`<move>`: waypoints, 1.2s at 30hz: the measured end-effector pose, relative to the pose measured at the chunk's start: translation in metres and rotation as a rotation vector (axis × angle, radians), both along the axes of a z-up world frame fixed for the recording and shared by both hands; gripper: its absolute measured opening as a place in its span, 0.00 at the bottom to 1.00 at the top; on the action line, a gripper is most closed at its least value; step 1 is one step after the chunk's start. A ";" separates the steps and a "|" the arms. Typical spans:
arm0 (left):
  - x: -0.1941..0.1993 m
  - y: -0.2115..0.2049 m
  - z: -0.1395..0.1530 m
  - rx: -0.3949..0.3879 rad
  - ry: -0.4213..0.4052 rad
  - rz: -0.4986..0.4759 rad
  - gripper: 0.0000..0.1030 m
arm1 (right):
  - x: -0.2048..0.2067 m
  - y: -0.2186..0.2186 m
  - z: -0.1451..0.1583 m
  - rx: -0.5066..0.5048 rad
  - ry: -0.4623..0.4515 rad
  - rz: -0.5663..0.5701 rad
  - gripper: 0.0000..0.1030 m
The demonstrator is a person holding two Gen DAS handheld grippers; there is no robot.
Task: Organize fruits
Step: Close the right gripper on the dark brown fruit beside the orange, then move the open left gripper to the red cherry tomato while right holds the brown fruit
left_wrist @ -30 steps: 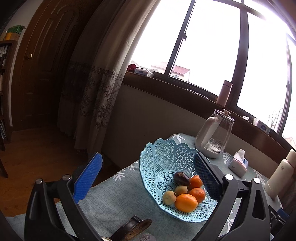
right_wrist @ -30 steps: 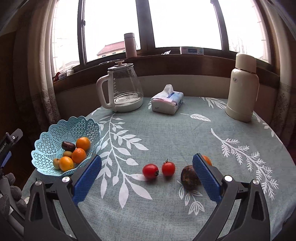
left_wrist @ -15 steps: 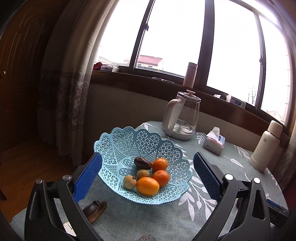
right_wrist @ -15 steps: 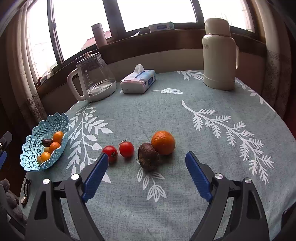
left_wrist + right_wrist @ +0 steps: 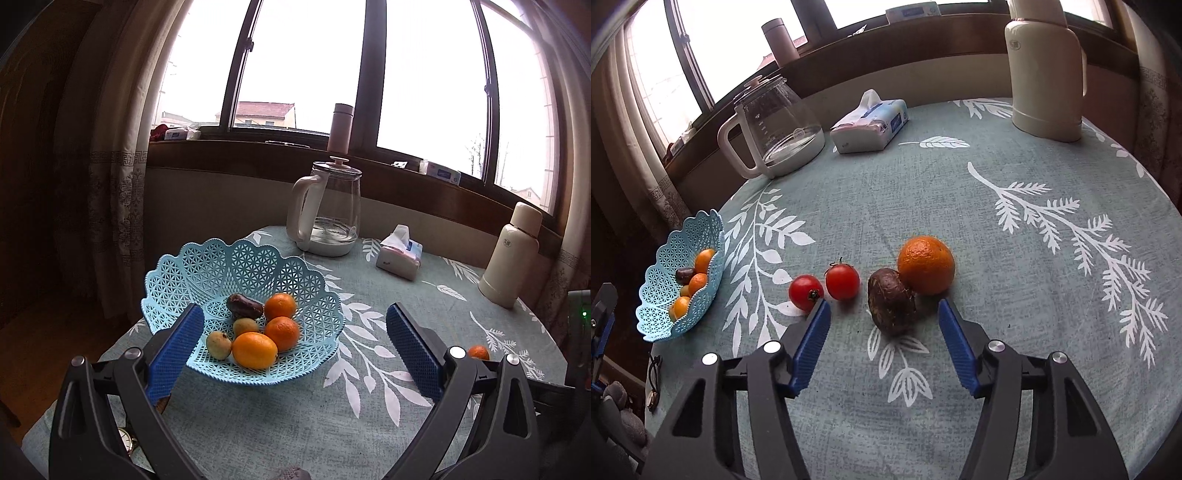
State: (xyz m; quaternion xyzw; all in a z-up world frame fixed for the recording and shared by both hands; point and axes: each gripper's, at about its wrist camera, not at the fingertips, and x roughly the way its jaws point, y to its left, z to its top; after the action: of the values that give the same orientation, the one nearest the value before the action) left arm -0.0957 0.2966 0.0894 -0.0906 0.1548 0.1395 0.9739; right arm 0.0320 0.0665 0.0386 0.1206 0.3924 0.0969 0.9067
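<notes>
A light blue lattice basket [image 5: 258,266] [image 5: 661,280] sits at the table's left edge and holds several oranges, two small yellow-green fruits and a dark brown one. On the cloth lie two red tomatoes [image 5: 842,282], a dark brown fruit [image 5: 891,301] and an orange [image 5: 925,264]. My right gripper [image 5: 884,314] is open just in front of the brown fruit, its blue pads apart on either side, touching nothing. Beside and just in front of the basket, my left gripper [image 5: 295,328] is open and empty. The loose orange [image 5: 478,352] peeks out behind its right finger.
At the back stand a glass kettle [image 5: 327,210] [image 5: 775,133], a tissue pack [image 5: 400,253] [image 5: 870,125] and a white thermos [image 5: 511,254] [image 5: 1047,70]. A watch [image 5: 127,441] and glasses [image 5: 654,363] lie at the table's left front edge. A window sill runs behind.
My right gripper has moved forward and down toward the brown fruit and orange. The left gripper has swung right, bringing the basket centre-left and the table into view.
</notes>
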 end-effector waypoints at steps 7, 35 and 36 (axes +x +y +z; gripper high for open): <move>0.001 -0.001 -0.002 0.002 0.014 -0.008 0.97 | 0.015 0.006 -0.007 0.004 0.045 0.009 0.46; 0.014 -0.019 -0.010 0.005 0.081 -0.077 0.97 | 0.001 -0.001 -0.002 -0.059 -0.010 0.006 0.25; 0.015 -0.021 -0.010 0.005 0.085 -0.084 0.97 | 0.000 -0.003 -0.002 -0.056 -0.010 0.005 0.24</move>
State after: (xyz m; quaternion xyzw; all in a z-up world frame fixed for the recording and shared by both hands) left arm -0.0803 0.2756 0.0794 -0.0755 0.1991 0.1025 0.9717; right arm 0.0319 0.0640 0.0365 0.0938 0.3907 0.0888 0.9114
